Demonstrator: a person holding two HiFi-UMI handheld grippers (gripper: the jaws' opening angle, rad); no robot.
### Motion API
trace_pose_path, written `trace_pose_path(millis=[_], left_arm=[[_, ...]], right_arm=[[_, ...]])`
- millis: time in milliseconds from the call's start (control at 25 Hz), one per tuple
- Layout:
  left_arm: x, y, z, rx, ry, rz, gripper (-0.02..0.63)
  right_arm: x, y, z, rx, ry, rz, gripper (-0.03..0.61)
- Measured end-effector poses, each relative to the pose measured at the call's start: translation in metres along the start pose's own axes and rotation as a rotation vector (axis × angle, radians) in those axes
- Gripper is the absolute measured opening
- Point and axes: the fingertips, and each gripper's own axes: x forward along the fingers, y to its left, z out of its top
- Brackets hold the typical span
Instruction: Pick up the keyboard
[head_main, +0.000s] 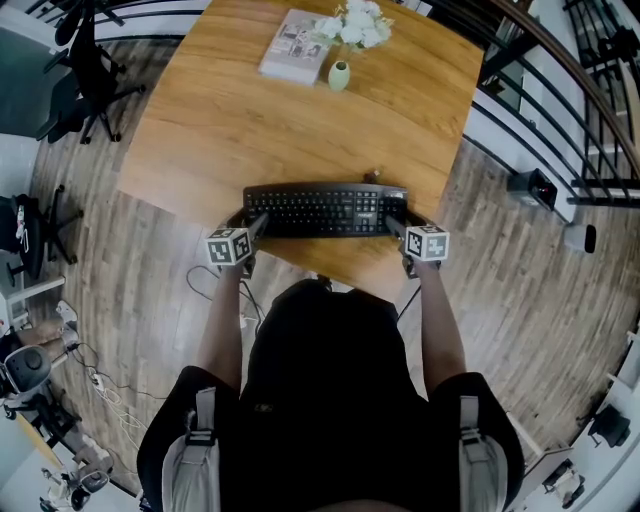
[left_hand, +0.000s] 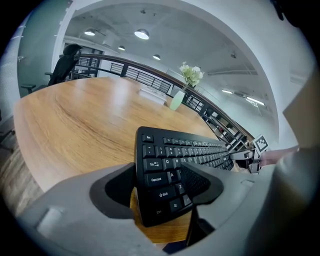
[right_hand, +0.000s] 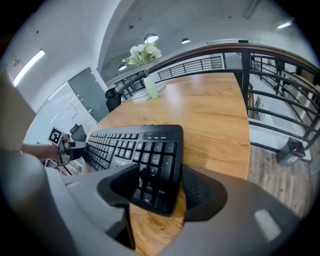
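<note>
The keyboard is laid flat on the table by its near edge, each end set between the wide-apart fingers of the left gripper and the right gripper, not squeezed, so it seems it is not lifted yet.

An open-plan office: a broad wooden table carries a black computer keyboard, black swivel chairs stand at the upper left, a black metal railing runs along the right, and round ceiling lights hang overhead.
</note>
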Motion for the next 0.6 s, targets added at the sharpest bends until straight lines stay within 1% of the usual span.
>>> trace_pose_path(millis=[160,280,600], left_arm=[[-0.004,-0.002,0.0,-0.01,-0.01,0.005,0.276],[-0.012,-0.008,0.006,-0.018,-0.034,0.003,0.277],[-0.032,-0.03,0.036,0.048,-0.103,-0.012,0.278]], right_arm=[[-0.007,0.002,0.0,-0.001,-0.013,0.004,0.267],[-0.017,0.005,0.006,-0.003,-0.039,0.021,0.266],[-0.05,0.011,0.014,-0.007,-0.102,0.02,0.265]])
